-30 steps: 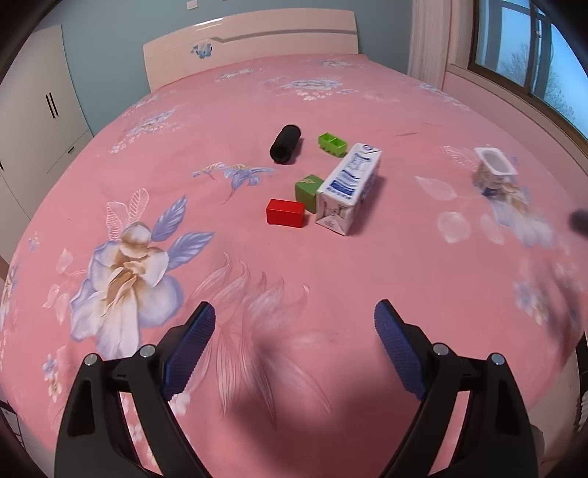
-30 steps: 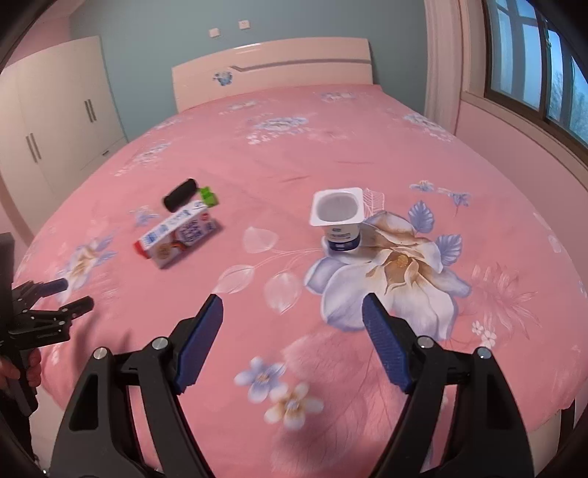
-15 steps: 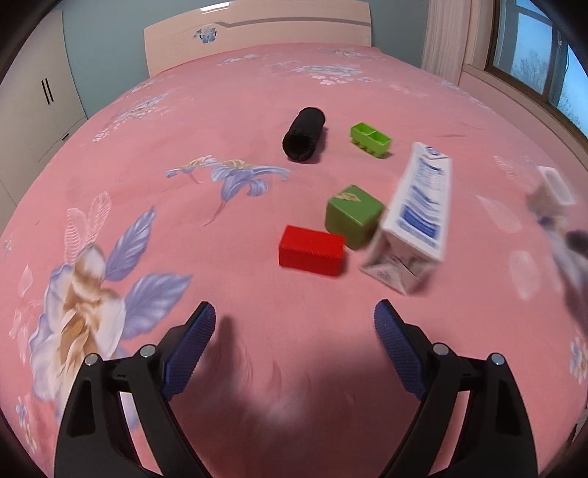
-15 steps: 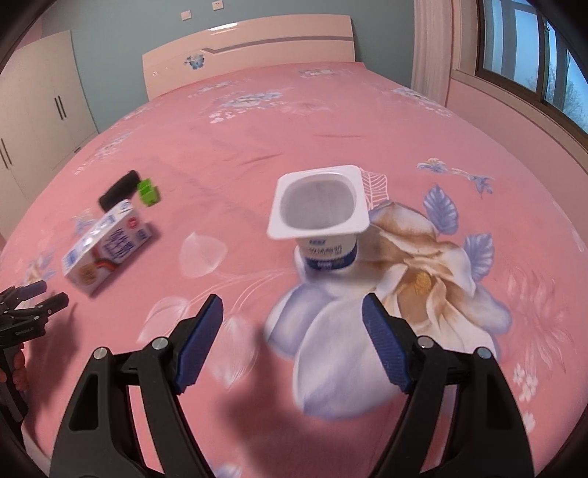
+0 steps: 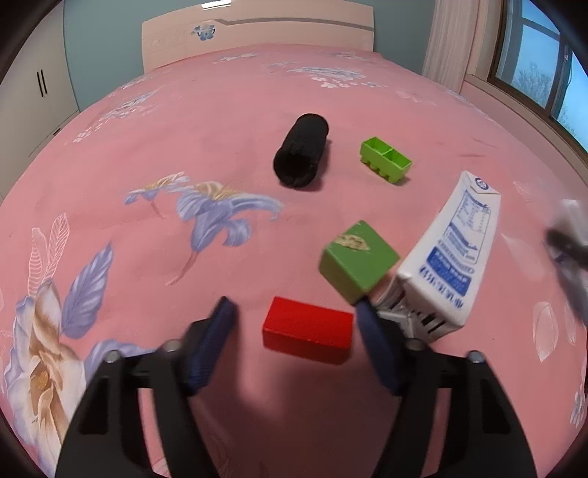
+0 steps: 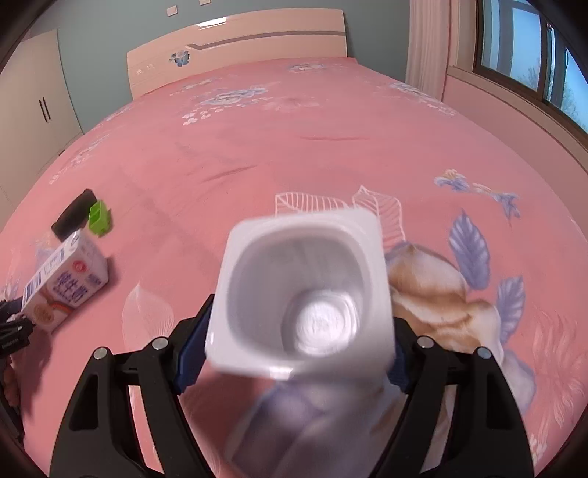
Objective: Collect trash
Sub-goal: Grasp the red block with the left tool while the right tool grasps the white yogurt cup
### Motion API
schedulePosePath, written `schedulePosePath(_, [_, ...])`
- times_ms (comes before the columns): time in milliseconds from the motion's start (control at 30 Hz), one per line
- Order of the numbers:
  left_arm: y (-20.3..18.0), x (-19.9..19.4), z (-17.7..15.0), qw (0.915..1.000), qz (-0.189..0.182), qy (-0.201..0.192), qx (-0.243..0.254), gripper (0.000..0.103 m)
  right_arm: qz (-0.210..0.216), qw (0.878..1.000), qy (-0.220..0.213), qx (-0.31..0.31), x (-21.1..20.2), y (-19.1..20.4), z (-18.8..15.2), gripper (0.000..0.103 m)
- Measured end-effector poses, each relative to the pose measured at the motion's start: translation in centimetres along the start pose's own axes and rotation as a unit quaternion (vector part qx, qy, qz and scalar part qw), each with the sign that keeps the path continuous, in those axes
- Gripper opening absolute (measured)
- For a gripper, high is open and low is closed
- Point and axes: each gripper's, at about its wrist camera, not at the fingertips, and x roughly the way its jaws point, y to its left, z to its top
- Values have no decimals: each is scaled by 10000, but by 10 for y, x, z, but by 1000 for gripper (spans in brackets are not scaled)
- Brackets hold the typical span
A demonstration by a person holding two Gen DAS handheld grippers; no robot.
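Observation:
A white and blue milk carton (image 5: pixel 448 257) lies on the pink bed (image 5: pixel 220 110), beside a green cube (image 5: pixel 356 263) and a red block (image 5: pixel 307 329). My left gripper (image 5: pixel 294 327) is open, its blue pads either side of the red block; the right pad is close to the carton's near end. An empty white yogurt cup (image 6: pixel 305 298) stands upright between the pads of my right gripper (image 6: pixel 294 345), which is open around it. The carton also shows in the right wrist view (image 6: pixel 62 283), far left.
A black roll (image 5: pixel 301 154) and a light green toy brick (image 5: pixel 386 163) lie farther back on the bed. A headboard (image 5: pixel 257 33) is at the far end, wardrobes on the left, a window on the right.
Both grippers moved forward and down. The left one came up to the red block and carton. The right one closed in until the yogurt cup sits between its pads.

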Motion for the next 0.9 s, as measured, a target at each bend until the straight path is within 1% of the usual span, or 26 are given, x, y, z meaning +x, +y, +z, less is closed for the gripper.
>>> schedulePosePath(33, [0, 0, 1, 10000, -23, -8, 1, 53, 17, 10000, 3, 7, 3, 0, 4, 77])
schedulePosePath(100, [1, 0, 1, 10000, -62, -20, -13, 44, 35, 10000, 12, 1, 8, 0, 8, 76])
schedulePosePath(133, [2, -1, 1, 10000, -67, -29, -20, 44, 45, 10000, 51, -18, 11, 0, 11, 66])
schedulePosePath(167, [2, -1, 1, 10000, -70, -39, -16, 44, 50, 9999, 95, -19, 14, 0, 12, 58])
schedulePosePath(200, [1, -2, 0, 10000, -66, -41, -9, 44, 115, 9998, 148, 17, 17, -2, 14, 57])
schedulePosePath(300, [0, -4, 0, 10000, -58, -34, 0, 44, 215, 9997, 122, 94, 16, -6, 16, 57])
schedulePosePath(467, [-2, -19, -3, 10000, -56, 21, -40, 44, 337, 9993, 85, 168, 1, -8, 15, 56])
schedulePosePath(600, [-3, -43, -3, 10000, -11, -63, 8, 44, 389, 9992, -10, 68, -27, -4, 14, 56])
schedulePosePath(700, [-5, -72, -2, 9998, 7, -178, 42, 44, 484, 9988, -116, 6, -58, 1, 15, 56])
schedulePosePath(900, [-14, -145, 1, 9983, 86, -554, 178, 44, 603, 9972, -403, -173, -128, 10, 14, 56])
